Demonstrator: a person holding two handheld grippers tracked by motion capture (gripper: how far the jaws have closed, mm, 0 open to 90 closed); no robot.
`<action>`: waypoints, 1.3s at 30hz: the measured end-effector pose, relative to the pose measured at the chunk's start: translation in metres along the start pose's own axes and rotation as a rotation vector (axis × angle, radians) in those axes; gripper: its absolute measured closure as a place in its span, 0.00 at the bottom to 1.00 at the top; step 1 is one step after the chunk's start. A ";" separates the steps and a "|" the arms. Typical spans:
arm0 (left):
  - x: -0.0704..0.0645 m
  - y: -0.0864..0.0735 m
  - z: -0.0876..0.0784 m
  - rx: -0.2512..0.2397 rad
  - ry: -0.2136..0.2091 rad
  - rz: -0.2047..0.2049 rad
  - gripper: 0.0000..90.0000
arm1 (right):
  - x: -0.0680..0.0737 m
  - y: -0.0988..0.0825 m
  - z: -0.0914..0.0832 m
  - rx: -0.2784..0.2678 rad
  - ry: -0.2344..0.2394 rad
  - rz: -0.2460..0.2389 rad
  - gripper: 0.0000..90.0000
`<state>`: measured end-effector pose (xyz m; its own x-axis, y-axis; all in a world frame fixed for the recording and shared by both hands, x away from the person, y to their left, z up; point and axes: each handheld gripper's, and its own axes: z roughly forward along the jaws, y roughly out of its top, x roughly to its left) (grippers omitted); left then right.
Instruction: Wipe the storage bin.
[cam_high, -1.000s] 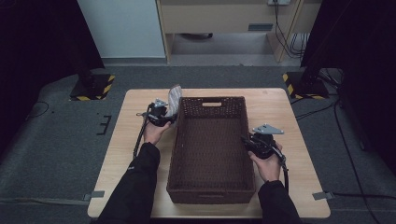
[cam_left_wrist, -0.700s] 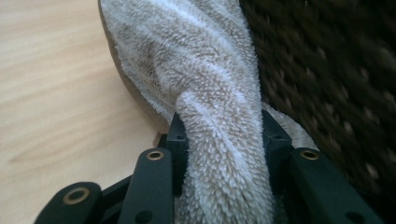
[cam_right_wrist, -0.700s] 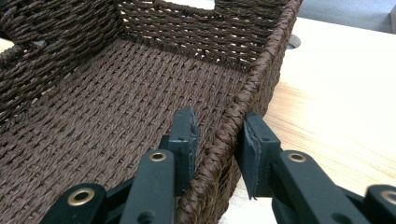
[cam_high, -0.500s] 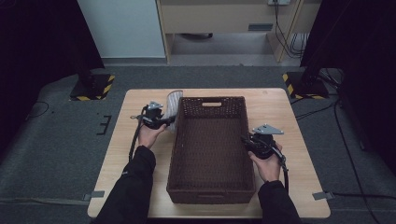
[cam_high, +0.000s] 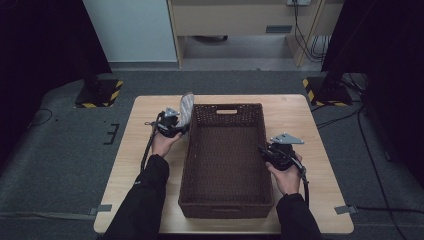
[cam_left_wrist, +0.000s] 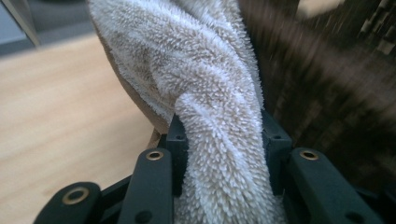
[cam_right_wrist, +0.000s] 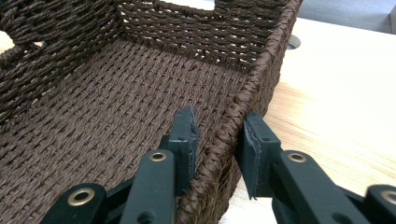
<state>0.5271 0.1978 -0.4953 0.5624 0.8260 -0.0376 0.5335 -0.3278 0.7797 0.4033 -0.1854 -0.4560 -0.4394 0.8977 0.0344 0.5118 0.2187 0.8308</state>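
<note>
High view: dark brown wicker basket (cam_high: 226, 165) sits mid-table on the light wooden table (cam_high: 310, 120). Left gripper (cam_high: 172, 125) is just beside the basket's far-left corner and holds a grey-beige towel (cam_high: 186, 106) upright above the tabletop, outside the basket. Right gripper (cam_high: 272, 152) is at the basket's right wall, near its middle.

Left gripper view: the fluffy towel (cam_left_wrist: 205, 93) is pinched between both jaws, pads pressing into the pile; blurred basket wall (cam_left_wrist: 336, 93) to the right.

Right gripper view: the jaws straddle the basket rim (cam_right_wrist: 243, 107), one inside, one outside, clamped on the woven wall. Basket interior holds nothing.
</note>
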 end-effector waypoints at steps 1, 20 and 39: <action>-0.001 -0.005 0.004 0.017 0.004 -0.001 0.70 | 0.000 0.000 0.000 0.000 -0.001 0.001 0.77; -0.001 0.013 -0.068 -0.170 -0.093 -0.035 0.70 | 0.001 0.000 0.000 0.004 -0.004 -0.006 0.77; -0.011 -0.031 -0.041 -0.037 -0.113 -0.048 0.70 | 0.001 0.000 0.000 0.005 -0.006 -0.006 0.77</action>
<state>0.4780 0.2175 -0.4934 0.6059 0.7824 -0.1442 0.5390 -0.2704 0.7977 0.4027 -0.1849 -0.4556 -0.4383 0.8984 0.0263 0.5126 0.2258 0.8284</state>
